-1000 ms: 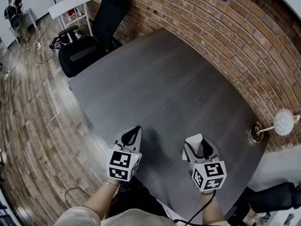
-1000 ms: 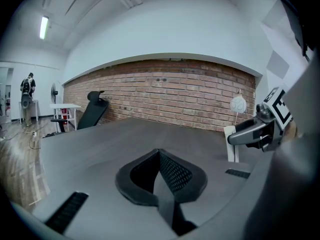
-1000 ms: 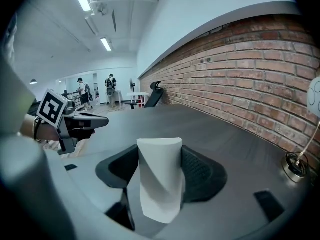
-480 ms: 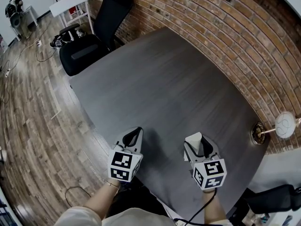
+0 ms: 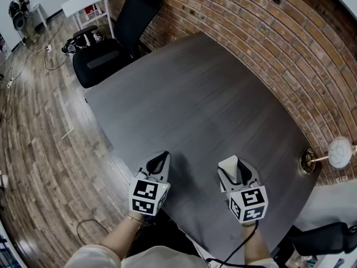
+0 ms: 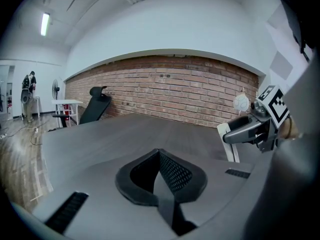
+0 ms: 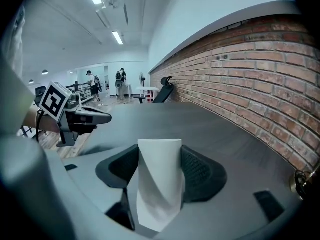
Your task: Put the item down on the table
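Note:
My right gripper (image 5: 234, 169) (image 7: 159, 171) is shut on a white twisted block (image 7: 158, 183), which stands upright between the two black jaws; the white block (image 5: 229, 165) shows just past the jaw tips in the head view. The left gripper (image 5: 158, 163) (image 6: 159, 171) is shut with nothing in it, its jaws pressed together. Both hover over the near edge of the grey wooden table (image 5: 189, 99). From the left gripper view the right gripper (image 6: 252, 129) and the white block (image 6: 230, 141) sit off to the right.
A red brick wall (image 5: 262, 43) runs along the table's far and right sides. A brass-based object with a white ball (image 5: 329, 155) sits at the table's right corner. A black office chair (image 5: 111, 43) stands at the far left corner, on a wooden floor (image 5: 33, 127).
Neither gripper has visibly moved over the table. The head view has shifted slightly.

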The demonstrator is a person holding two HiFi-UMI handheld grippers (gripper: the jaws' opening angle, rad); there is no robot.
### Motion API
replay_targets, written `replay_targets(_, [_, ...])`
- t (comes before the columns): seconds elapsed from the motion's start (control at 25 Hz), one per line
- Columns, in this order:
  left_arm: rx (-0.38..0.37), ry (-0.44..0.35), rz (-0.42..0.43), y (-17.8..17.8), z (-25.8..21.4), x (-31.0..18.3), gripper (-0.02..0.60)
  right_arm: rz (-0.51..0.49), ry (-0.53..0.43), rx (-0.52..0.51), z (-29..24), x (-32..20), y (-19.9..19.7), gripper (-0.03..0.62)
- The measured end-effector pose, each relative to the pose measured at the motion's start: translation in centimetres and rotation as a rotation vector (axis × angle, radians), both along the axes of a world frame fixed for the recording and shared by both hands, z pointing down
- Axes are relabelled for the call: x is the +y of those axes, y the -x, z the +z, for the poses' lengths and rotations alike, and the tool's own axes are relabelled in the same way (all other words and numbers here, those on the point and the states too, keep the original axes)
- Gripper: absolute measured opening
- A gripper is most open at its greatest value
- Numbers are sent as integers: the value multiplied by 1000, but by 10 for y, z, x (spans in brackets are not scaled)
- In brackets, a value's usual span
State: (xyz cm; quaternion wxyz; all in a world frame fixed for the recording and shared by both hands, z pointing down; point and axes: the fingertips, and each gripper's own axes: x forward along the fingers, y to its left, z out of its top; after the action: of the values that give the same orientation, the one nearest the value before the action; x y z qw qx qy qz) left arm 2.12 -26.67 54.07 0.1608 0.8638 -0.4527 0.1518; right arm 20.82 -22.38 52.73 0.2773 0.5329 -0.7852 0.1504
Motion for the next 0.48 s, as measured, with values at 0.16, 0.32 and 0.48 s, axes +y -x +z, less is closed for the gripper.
replay_targets(0.16, [-2, 4, -5, 4, 2, -2, 15, -24, 8, 13, 4, -3, 4, 288])
replay_targets(0.32, [-3, 8, -12, 9, 3, -4, 15, -55, 16, 30, 8, -7, 10, 288])
replay_targets(0.48, [-5, 12, -12, 13, 5, -6, 15, -73, 24, 40, 14, -11, 14, 287])
